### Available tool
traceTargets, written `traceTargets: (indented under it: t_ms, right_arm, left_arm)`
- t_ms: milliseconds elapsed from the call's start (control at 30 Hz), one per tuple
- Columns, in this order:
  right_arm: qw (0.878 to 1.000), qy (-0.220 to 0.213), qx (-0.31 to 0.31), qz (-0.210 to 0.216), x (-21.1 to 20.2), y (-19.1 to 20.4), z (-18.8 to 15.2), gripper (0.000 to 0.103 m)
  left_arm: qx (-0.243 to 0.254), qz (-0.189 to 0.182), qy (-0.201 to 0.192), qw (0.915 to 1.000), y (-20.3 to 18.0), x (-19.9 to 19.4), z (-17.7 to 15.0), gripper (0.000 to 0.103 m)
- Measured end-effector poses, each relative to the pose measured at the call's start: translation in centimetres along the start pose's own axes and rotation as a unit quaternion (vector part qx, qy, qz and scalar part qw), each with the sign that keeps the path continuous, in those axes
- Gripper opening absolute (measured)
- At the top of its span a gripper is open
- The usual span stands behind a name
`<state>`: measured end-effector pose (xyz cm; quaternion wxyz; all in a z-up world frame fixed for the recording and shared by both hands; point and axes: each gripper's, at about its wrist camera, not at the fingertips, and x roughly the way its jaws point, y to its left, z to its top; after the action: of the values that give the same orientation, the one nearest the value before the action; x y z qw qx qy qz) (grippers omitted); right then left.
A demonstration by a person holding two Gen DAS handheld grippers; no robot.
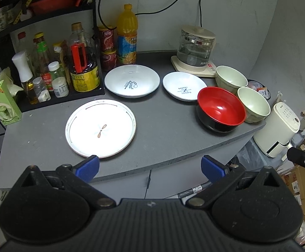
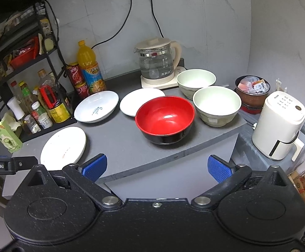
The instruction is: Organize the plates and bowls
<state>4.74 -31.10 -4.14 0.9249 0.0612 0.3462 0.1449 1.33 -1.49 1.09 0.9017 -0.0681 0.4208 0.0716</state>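
Both grippers, left gripper [image 1: 150,168] and right gripper [image 2: 157,167], hang released off the tabletop [image 1: 165,126] edge. Three plates lie left: flat plate [image 1: 100,128], Sweet plate [image 1: 132,80], bakery plate [image 1: 184,86]. Red bowl [image 2: 165,119] touches two pale green bowls [image 2: 217,105].

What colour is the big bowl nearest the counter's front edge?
The bowl is red inside and black outside; the right wrist view shows it best.

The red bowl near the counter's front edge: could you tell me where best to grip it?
Pinch the near rim of the red bowl, one finger inside, one outside, from above. It sits upright and empty, and the right gripper is open before it.
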Motion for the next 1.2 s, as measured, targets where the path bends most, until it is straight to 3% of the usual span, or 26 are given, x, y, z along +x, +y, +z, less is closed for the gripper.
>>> traceTargets:
  t_ms: [167,567,1200]
  right_arm:
    - [1.000,0.003,0.003,0.005,1.8,-0.8,1.1,0.103]
    - [0.999,0.030,-0.003,-0.027,8.0,-2.0,5.5,0.103]
    - [0.994,0.061,0.048,-0.083,16.1,-3.9,10.2,0.103]
  left_arm:
    - [0.002,-0.008,0.012,0.9999,-0.8,2.2,1.4,0.102]
    - [0.012,-0.037,0.032,0.9987,-3.1,8.9,6.6,0.102]
    - [0.045,-0.069,0.073,0.9939,-6.1,18.8,15.3,0.102]
